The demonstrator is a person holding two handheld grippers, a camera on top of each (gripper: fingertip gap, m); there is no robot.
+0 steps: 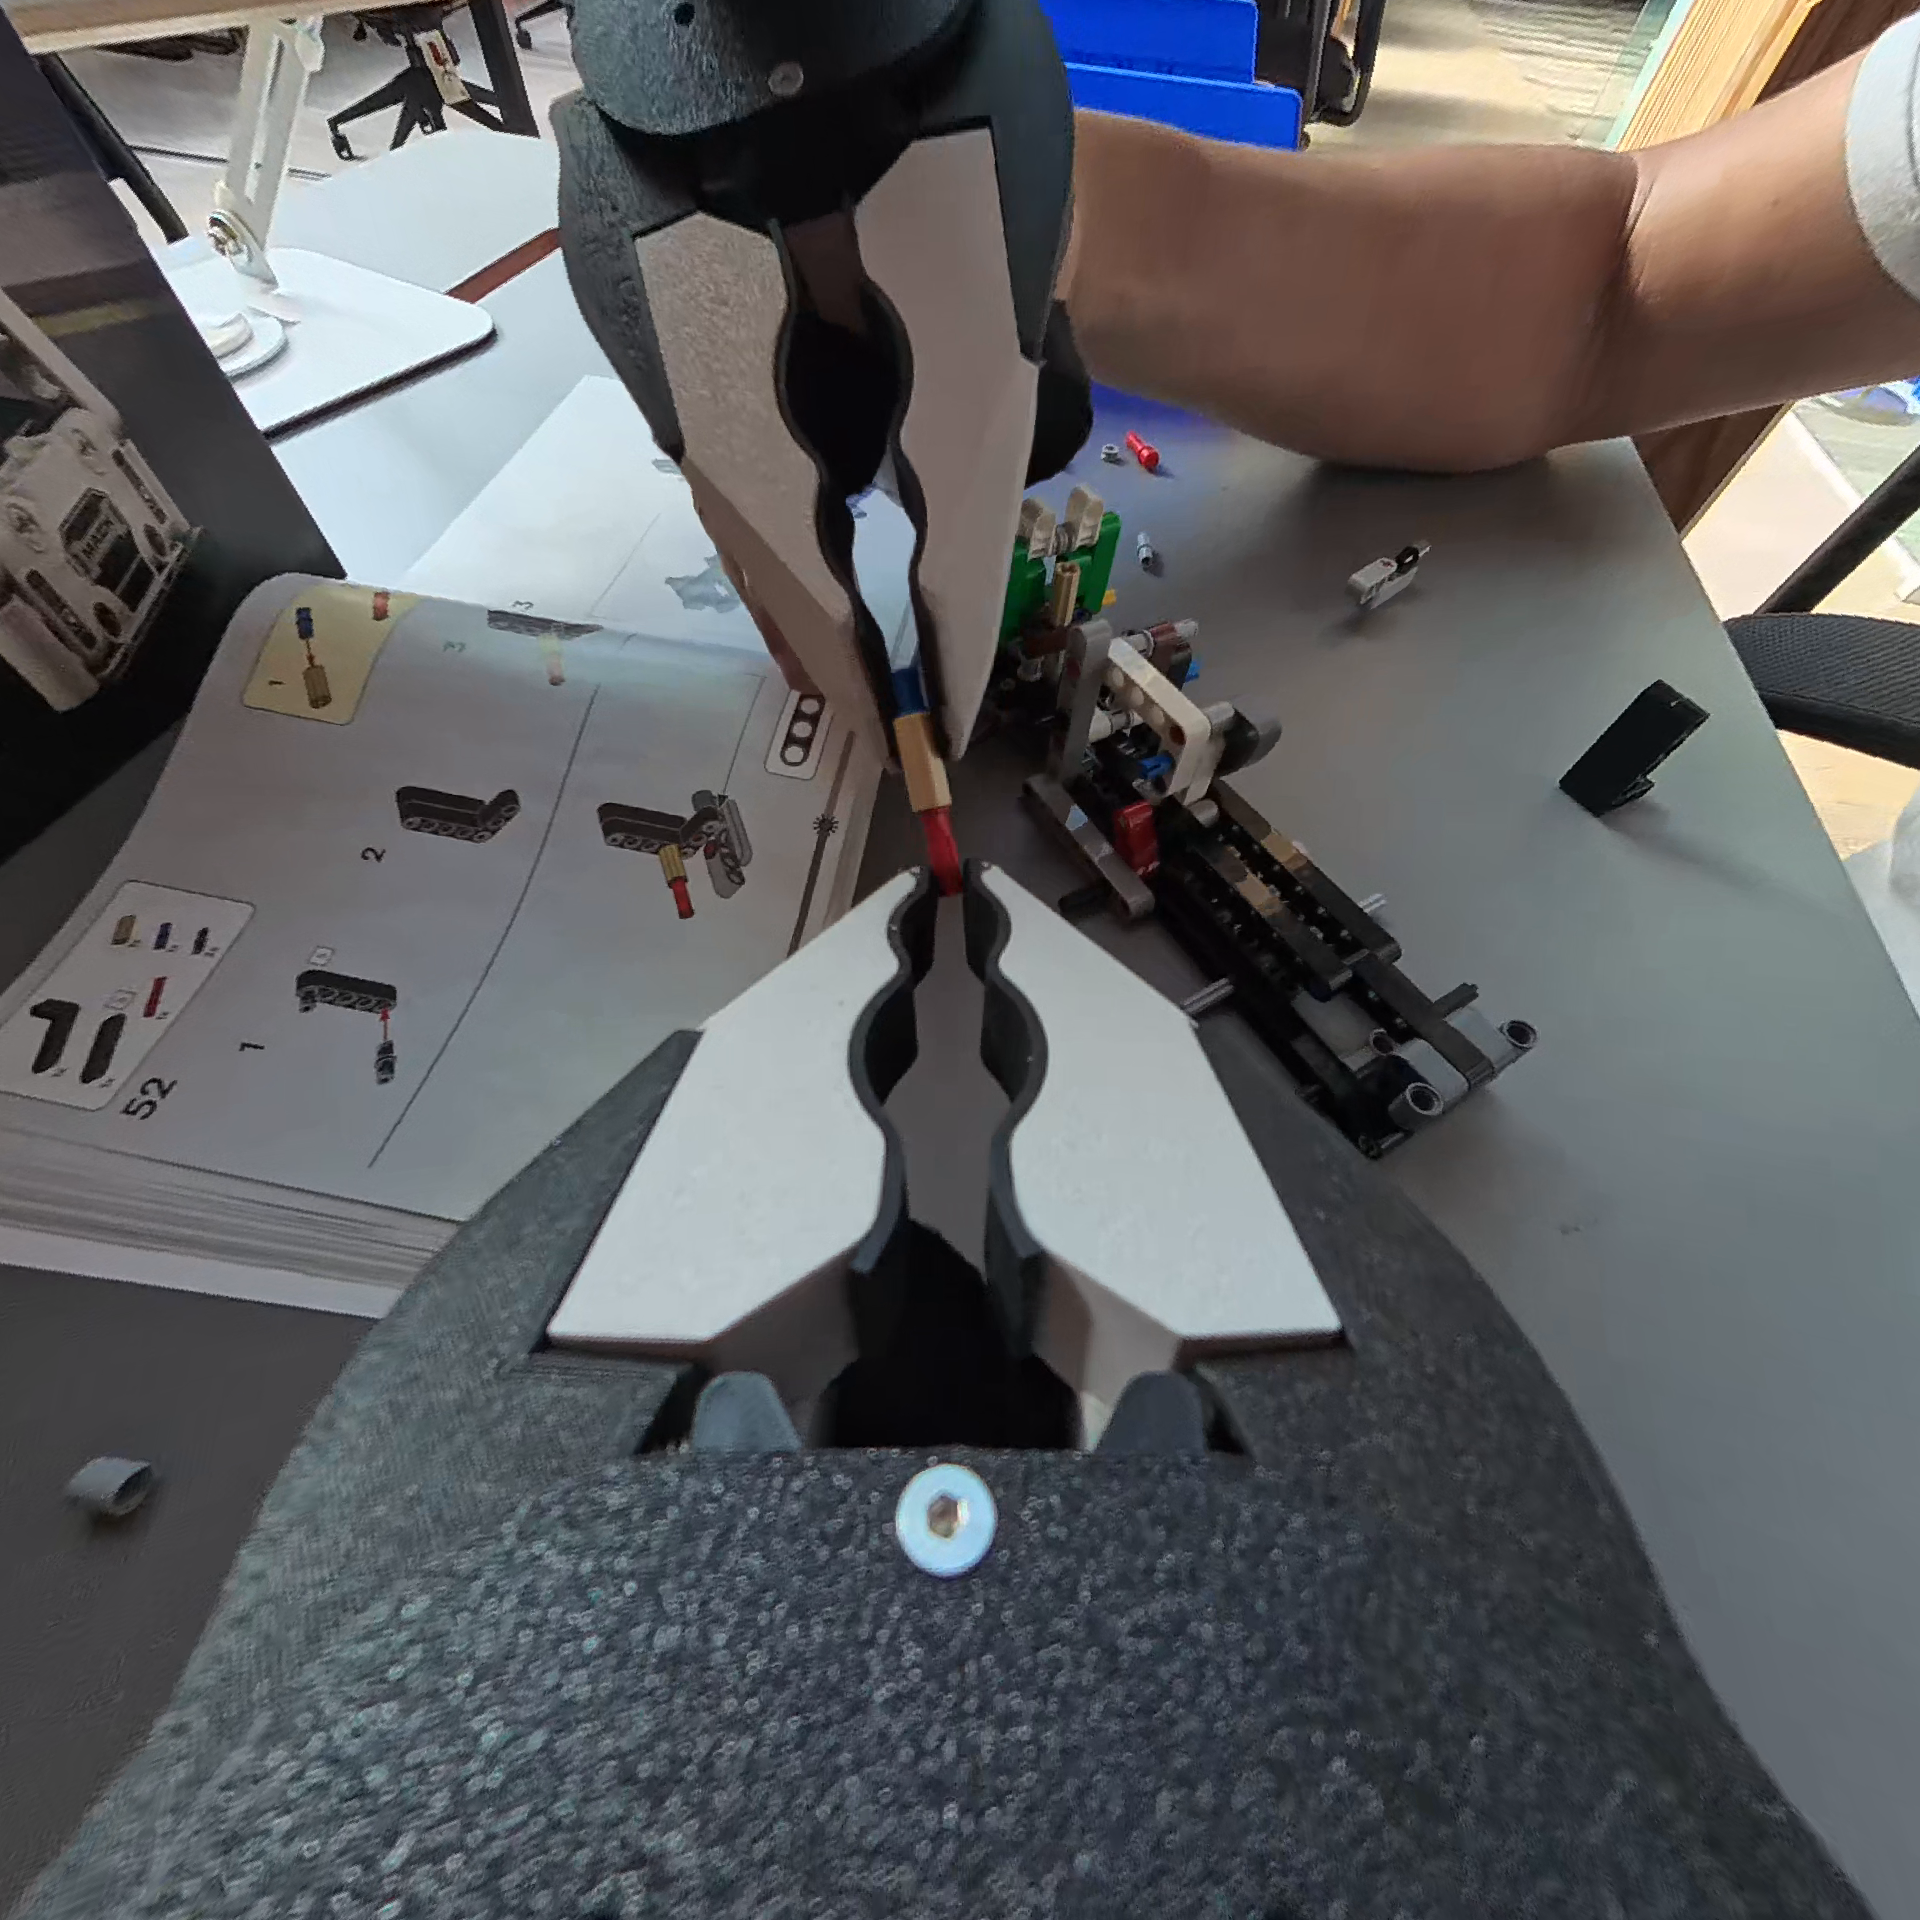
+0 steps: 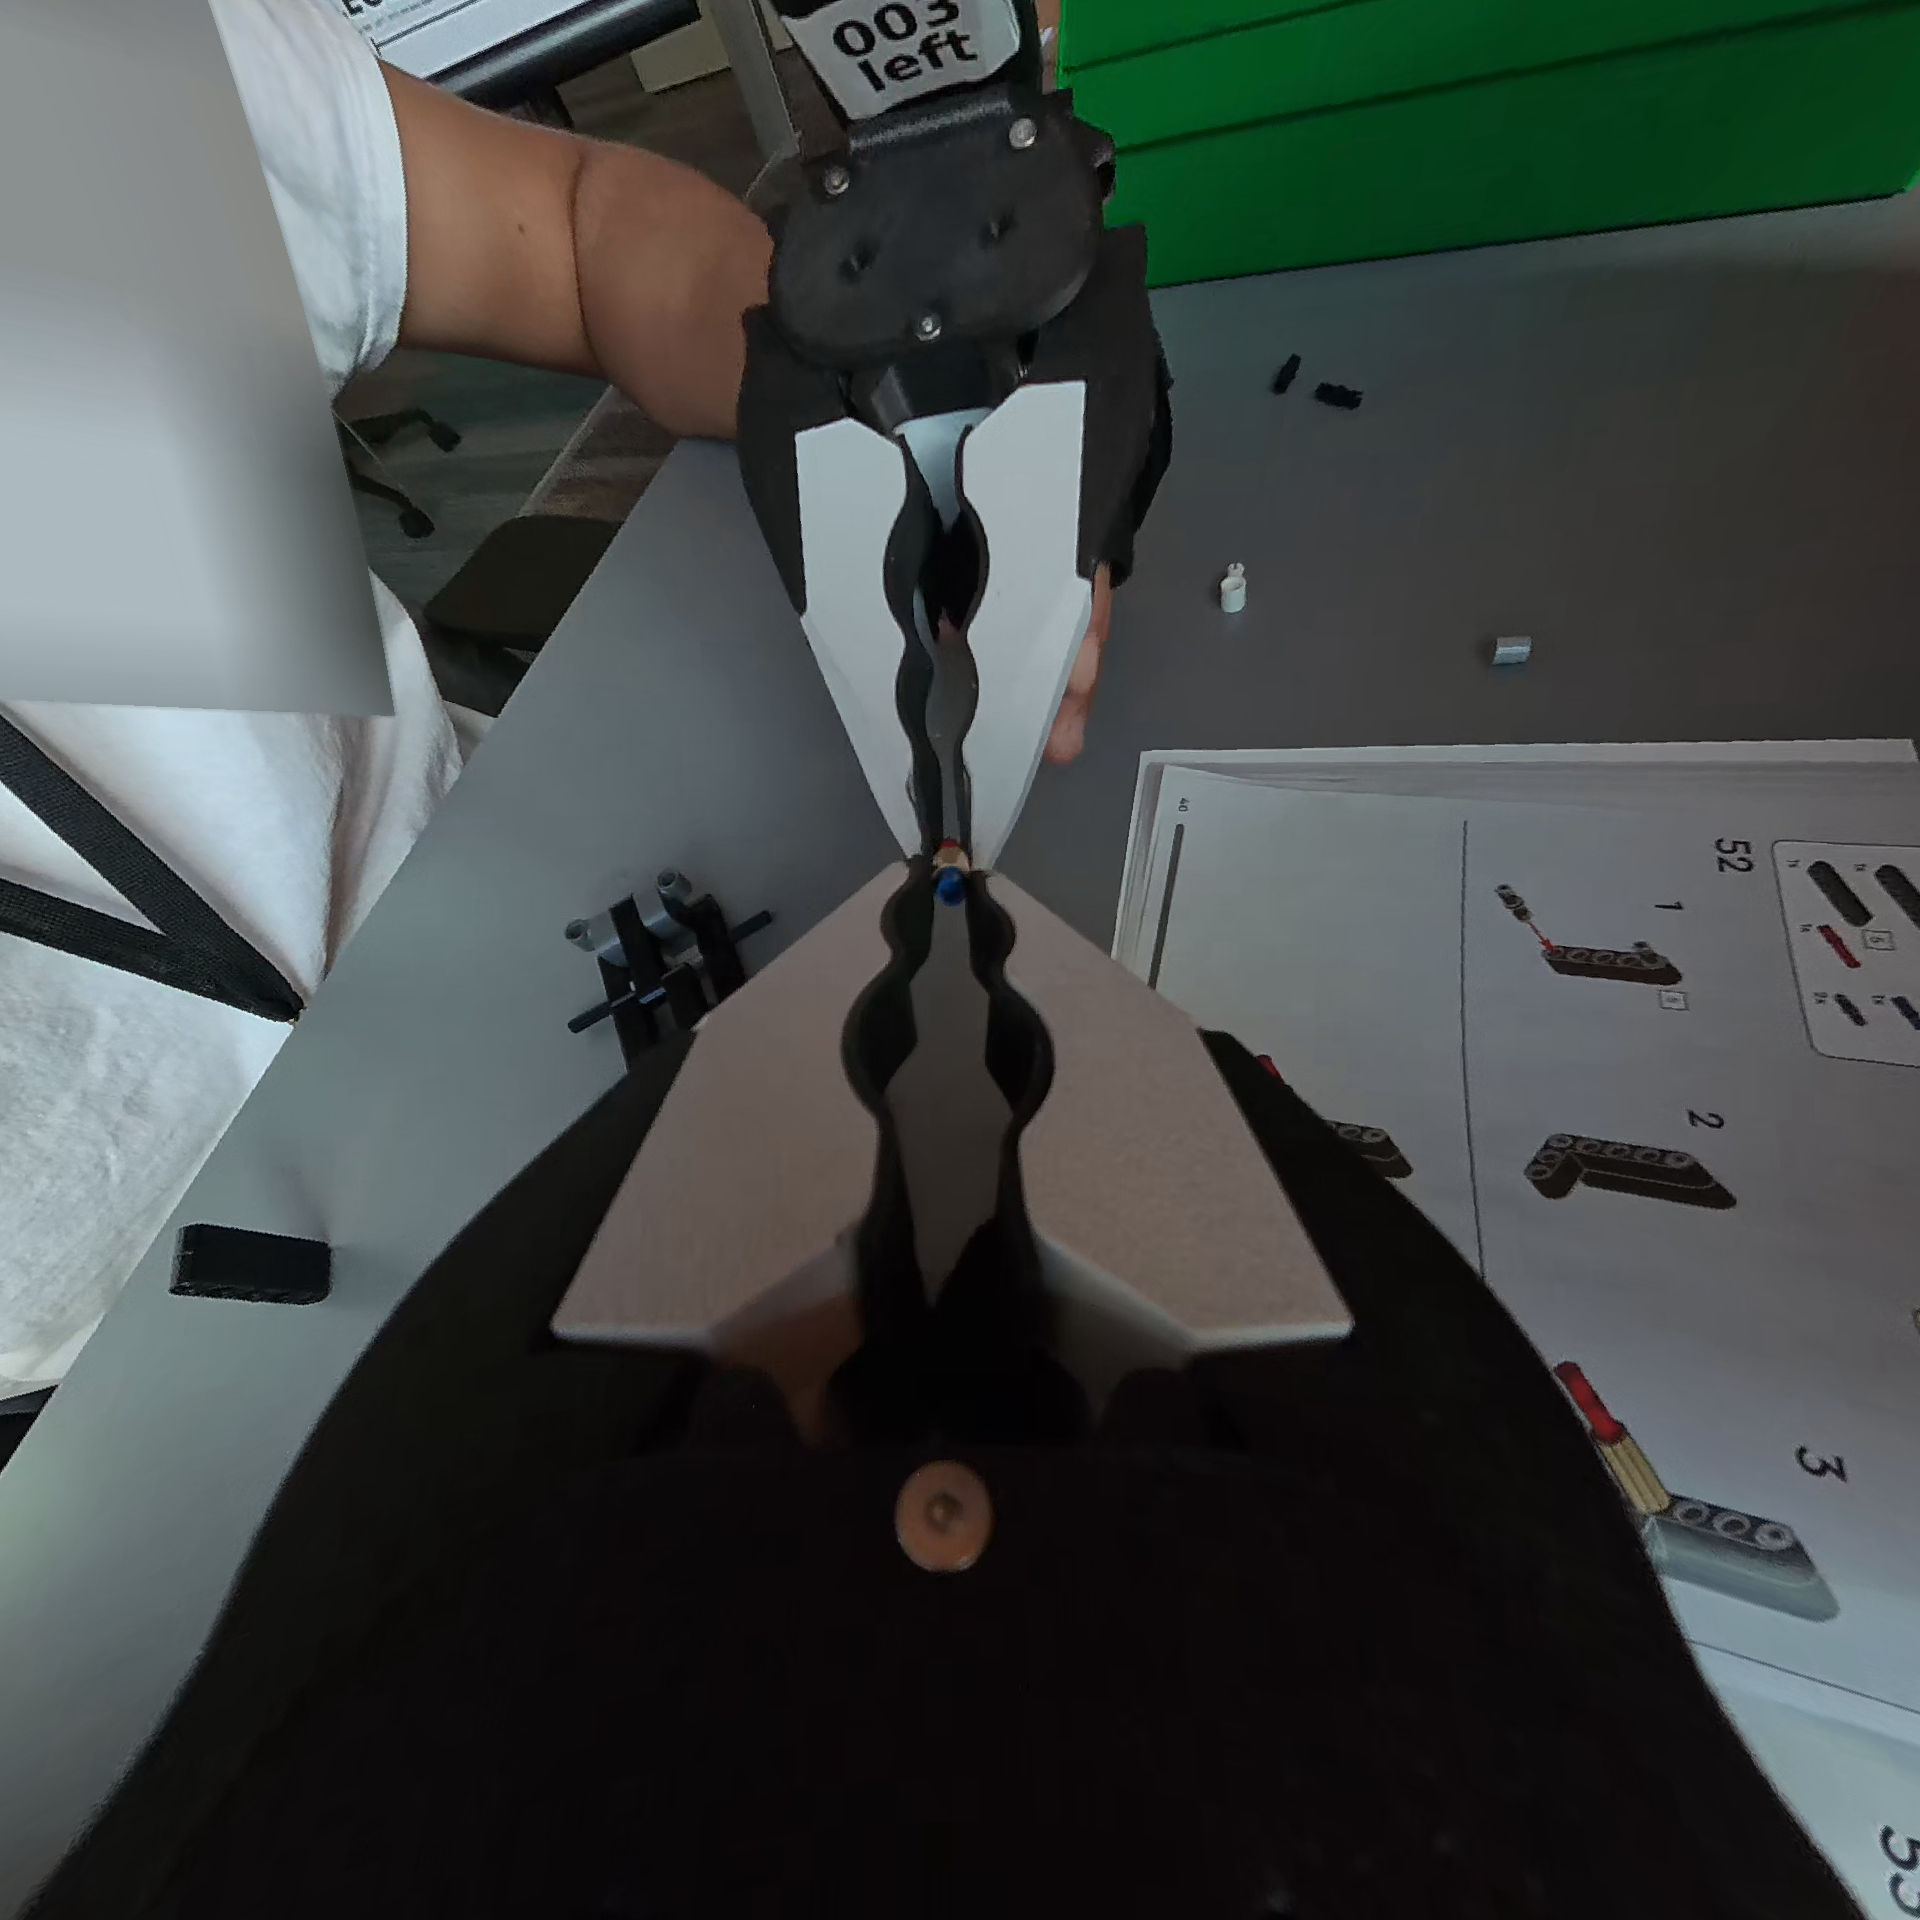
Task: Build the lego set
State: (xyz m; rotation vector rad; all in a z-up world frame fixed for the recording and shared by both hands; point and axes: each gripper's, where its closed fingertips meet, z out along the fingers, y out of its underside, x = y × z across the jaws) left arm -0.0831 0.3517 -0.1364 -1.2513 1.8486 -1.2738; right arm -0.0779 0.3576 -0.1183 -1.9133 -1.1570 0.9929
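red axle point(image 1: 943, 860) pinched at its near tip by the left claw point(image 1: 945, 891), jaws narrow around it. tan connector point(image 1: 923, 771) and blue pin point(image 1: 908, 694) on the same stack gripped by the right claw point(image 1: 918, 740), coming from the far side. held above the grey counter point(image 1: 1558, 1039), between the open instruction booklet point(image 1: 416, 883) at left and the partly built lego model point(image 1: 1226, 883) at right.

Office: desks point(image 1: 187, 26), swivel chairs point(image 1: 400, 104), monitor stand point(image 1: 312, 312).
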